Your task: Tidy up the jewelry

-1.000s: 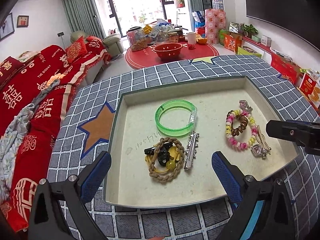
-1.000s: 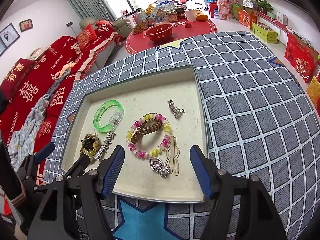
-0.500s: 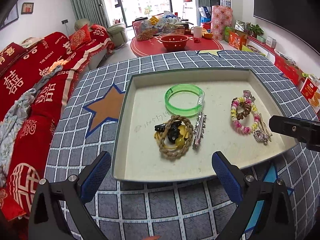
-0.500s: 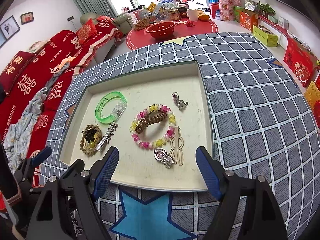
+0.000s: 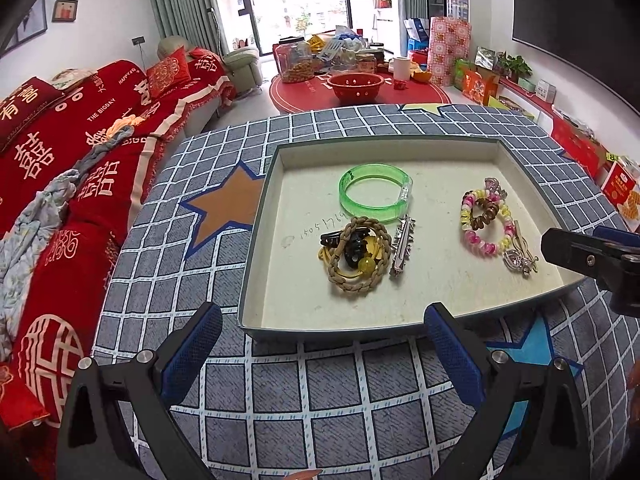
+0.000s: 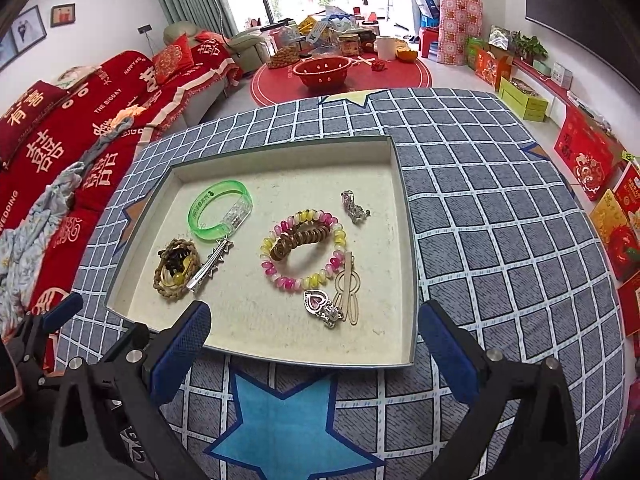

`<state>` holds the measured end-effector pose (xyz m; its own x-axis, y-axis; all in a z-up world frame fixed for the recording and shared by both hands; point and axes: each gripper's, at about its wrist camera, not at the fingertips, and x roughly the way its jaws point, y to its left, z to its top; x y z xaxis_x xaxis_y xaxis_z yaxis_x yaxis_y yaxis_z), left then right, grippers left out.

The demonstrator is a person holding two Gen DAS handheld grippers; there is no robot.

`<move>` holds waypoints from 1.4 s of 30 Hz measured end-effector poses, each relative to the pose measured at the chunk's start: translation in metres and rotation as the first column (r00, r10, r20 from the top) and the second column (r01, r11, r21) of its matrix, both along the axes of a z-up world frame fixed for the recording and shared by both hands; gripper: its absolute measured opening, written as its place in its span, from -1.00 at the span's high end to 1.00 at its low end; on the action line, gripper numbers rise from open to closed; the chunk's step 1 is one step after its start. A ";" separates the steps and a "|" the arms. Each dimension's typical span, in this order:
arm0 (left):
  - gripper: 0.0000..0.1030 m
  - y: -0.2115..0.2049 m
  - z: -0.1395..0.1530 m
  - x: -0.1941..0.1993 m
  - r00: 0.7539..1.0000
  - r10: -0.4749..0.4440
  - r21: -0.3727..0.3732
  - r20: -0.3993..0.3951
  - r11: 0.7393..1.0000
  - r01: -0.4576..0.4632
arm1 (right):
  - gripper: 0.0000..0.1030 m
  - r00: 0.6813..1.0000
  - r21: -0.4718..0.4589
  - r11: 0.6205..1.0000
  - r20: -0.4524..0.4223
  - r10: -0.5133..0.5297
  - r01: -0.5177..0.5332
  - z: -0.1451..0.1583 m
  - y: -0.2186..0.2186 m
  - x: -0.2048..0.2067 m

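Checked tablecloth (image 6: 480, 220): silver hair clip (image 6: 210, 266) lies diagonal in tray (image 6: 406, 240); both grippers spread, right (image 6: 312, 344) opening.

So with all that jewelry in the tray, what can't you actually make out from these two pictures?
- Black clip and yellow beads: left wrist view, partly covered by the braided tan band coiled over them.
- Handwritten digits on the tray floor: left wrist view, their end runs under the jewelry.
- Green bangle lettering: right wrist view, too small to read.
- Right gripper: its body is cut off by the bottom edge.
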<state>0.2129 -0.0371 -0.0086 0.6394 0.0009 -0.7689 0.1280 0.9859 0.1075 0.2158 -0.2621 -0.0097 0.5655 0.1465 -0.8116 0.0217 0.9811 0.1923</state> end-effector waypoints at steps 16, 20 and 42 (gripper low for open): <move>-1.00 0.012 0.006 -0.045 0.999 0.030 -0.039 0.042 0.999 -0.028 | -1.00 0.998 -0.065 0.998 0.064 -0.025 0.029 0.006 0.009 -0.048; -1.00 0.011 0.008 -0.057 0.997 0.026 -0.029 0.066 0.999 -0.024 | -1.00 0.997 -0.075 0.997 0.078 -0.029 0.035 0.006 0.012 -0.063; -1.00 0.021 0.014 -0.090 0.990 0.063 -0.058 0.126 0.997 -0.056 | -0.99 0.970 -0.153 0.982 0.234 -0.071 0.109 0.028 0.023 -0.114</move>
